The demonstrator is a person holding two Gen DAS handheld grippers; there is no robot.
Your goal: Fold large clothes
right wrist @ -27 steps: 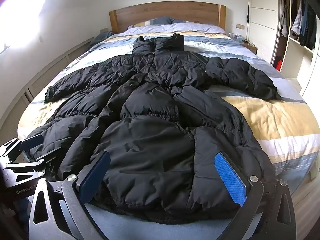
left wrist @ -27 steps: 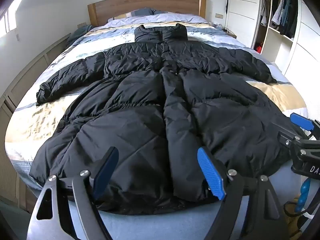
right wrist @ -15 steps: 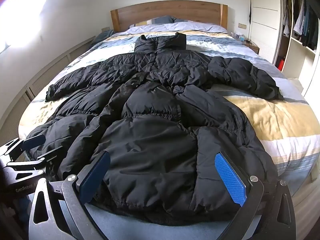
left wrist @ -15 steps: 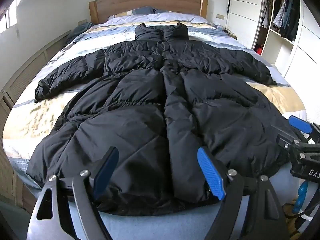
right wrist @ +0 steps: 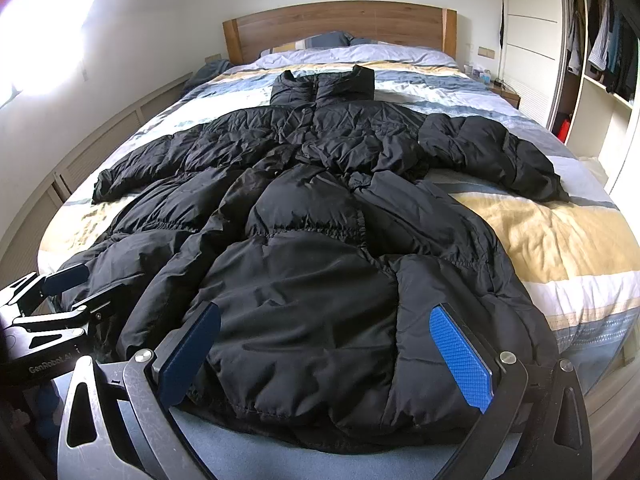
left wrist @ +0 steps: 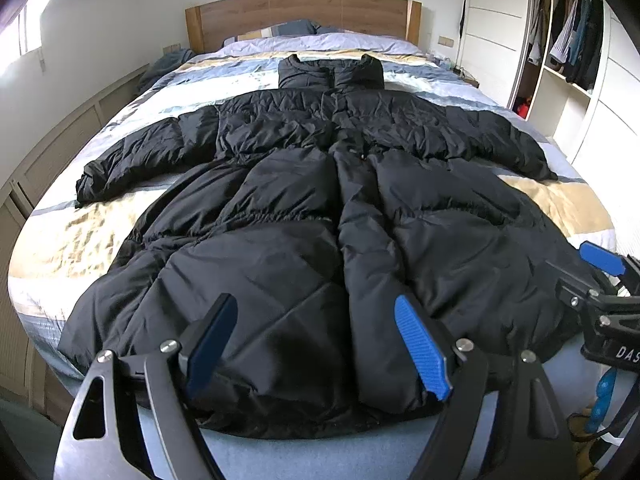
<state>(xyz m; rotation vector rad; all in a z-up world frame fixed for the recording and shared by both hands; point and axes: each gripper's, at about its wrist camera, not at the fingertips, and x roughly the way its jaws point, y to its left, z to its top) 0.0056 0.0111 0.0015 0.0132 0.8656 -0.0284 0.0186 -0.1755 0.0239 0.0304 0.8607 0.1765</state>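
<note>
Long black quilted puffer coat (left wrist: pixel 320 220), spread flat on striped bed (right wrist: pixel 560 240). Left gripper (left wrist: pixel 316 344), right gripper (right wrist: pixel 324 356): fingers apart, empty. Advice: pinch hem corners evenly.

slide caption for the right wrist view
Open right gripper at the hem of a black puffer coat spread flat on a striped bed.

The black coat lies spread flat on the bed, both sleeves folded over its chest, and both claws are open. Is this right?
Not quite. In both wrist views the coat has its sleeves stretched out sideways on the bed, not folded. The rest holds.
</note>
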